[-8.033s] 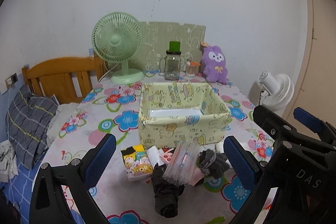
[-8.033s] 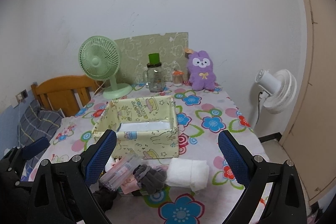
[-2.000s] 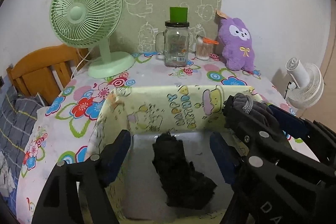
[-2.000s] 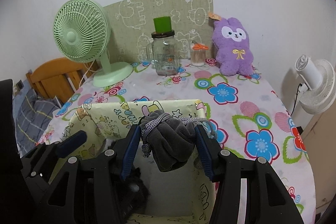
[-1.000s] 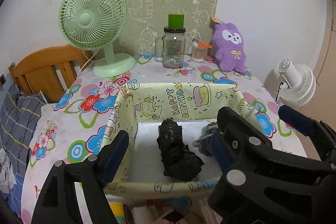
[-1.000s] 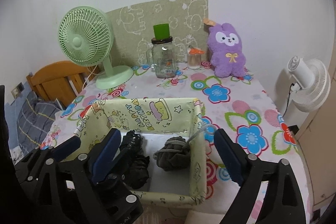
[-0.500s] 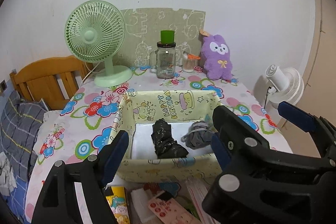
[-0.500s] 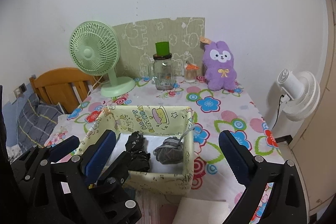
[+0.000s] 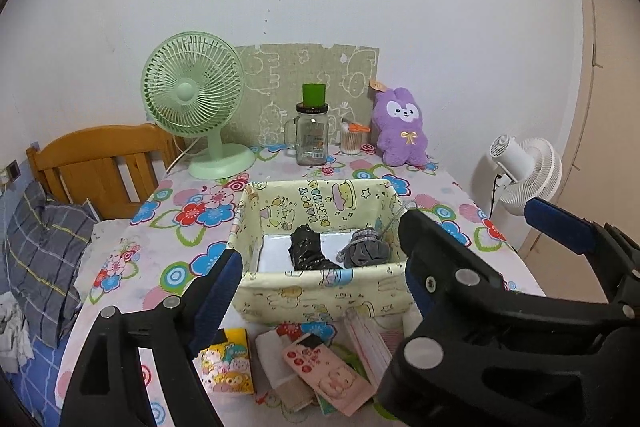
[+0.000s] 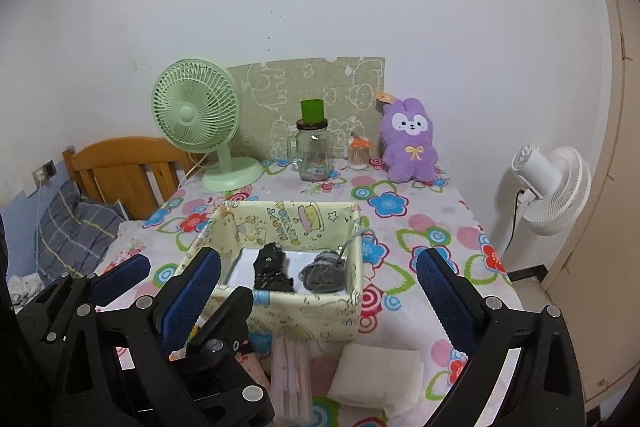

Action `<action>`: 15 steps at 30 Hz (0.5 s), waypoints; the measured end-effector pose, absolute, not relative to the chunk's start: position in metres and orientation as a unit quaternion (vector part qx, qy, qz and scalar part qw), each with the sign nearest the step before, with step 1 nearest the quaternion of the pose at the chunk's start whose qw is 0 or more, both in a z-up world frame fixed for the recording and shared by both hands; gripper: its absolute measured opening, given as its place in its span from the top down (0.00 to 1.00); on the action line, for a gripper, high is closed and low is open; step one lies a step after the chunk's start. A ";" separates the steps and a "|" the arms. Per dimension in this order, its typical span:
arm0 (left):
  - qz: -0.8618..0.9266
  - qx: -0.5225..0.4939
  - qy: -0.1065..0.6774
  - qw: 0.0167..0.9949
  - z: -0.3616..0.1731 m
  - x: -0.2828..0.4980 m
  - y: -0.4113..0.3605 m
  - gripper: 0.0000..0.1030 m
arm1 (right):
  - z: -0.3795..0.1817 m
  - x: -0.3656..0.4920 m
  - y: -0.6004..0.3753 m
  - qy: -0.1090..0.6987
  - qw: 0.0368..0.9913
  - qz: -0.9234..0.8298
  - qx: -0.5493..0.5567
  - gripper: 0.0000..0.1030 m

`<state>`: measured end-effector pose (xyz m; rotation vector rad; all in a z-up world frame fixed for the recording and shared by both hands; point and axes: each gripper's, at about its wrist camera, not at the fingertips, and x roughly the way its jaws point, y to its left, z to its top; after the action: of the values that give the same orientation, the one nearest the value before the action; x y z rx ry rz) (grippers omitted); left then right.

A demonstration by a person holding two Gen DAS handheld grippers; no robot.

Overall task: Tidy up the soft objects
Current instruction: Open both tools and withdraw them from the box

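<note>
In the yellow box [image 10: 280,311] I see a black bundle [image 10: 272,269] left, grey bundle [image 10: 325,273] right. Near it: white towel [image 10: 378,373], packets [image 9: 326,367]. Left gripper [image 9: 320,291] and right gripper [image 10: 320,297] released, empty.

Box [image 9: 320,293] is set mid-table [image 9: 168,255]; two rolled socks are laid inside, one [image 9: 306,249] left of the other [image 9: 366,251]. Packets [image 9: 320,367] are piled before it. Fan [image 9: 194,99], jar [image 9: 312,139] and plush [image 9: 402,133] are lined up behind
</note>
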<state>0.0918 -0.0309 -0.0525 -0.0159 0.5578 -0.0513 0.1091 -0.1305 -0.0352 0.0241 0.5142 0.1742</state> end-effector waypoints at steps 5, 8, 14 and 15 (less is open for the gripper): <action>-0.025 -0.008 0.281 0.959 -0.060 0.083 -0.032 0.16 | -0.042 0.099 -0.130 0.260 0.962 0.082 0.010 0.03; -0.019 -0.006 0.284 0.959 -0.064 0.078 -0.033 0.16 | -0.047 0.092 -0.129 0.263 0.962 0.075 0.002 0.03; -0.013 -0.004 0.289 0.957 -0.077 0.069 -0.038 0.16 | -0.060 0.086 -0.135 0.268 0.960 0.079 0.009 0.03; -0.012 -0.003 0.291 0.957 -0.079 0.068 -0.040 0.16 | -0.062 0.085 -0.135 0.269 0.960 0.078 0.010 0.03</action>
<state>0.0678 -0.0395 -0.0793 -0.0058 0.5905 -0.0253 0.0852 -0.1355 -0.0624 0.0202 0.5458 0.1591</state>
